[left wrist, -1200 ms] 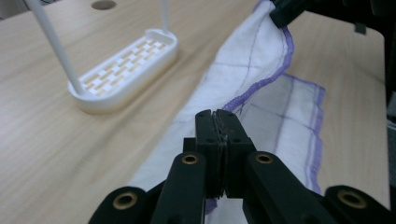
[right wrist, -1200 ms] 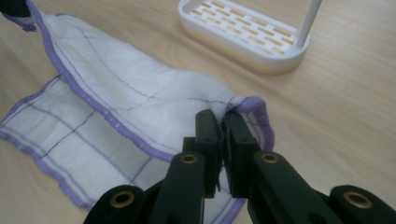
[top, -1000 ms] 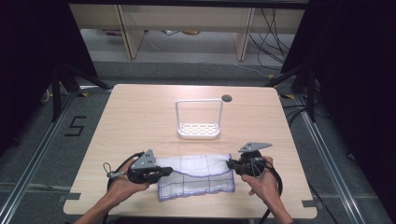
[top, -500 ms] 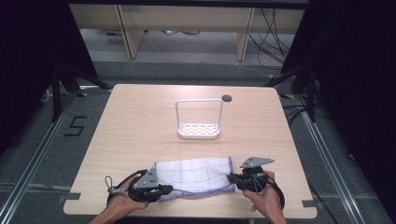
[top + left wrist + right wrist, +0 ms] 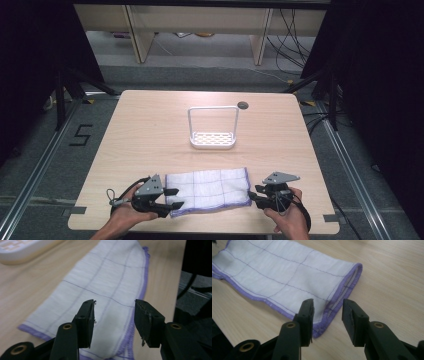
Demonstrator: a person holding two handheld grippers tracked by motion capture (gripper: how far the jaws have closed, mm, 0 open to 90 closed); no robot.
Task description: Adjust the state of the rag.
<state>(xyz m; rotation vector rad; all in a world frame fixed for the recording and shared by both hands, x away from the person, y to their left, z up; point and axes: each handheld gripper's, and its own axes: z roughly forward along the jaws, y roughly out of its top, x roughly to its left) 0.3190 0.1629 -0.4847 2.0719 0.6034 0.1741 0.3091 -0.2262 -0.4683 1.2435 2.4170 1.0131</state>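
A white cloth with thin purple grid lines and a purple hem lies folded flat near the table's front edge. My left gripper is at the cloth's left end. Its jaws have just been opening and stand apart, with the cloth's hem lying loose under the gap. In the left gripper view, the gripper hovers over the cloth. My right gripper is at the cloth's right end. Its jaws have also just been opening. In the right gripper view, the gripper straddles the cloth's near corner without pressing it.
A white rack with a perforated base and a tall hoop handle stands at mid-table, and its base shows in the left gripper view. A dark round hole sits behind it. The table's front edge is just below both hands.
Both hands drew the cloth toward the front edge and it settled flat. Both grippers, shut on its ends before, now stand open with the cloth released.
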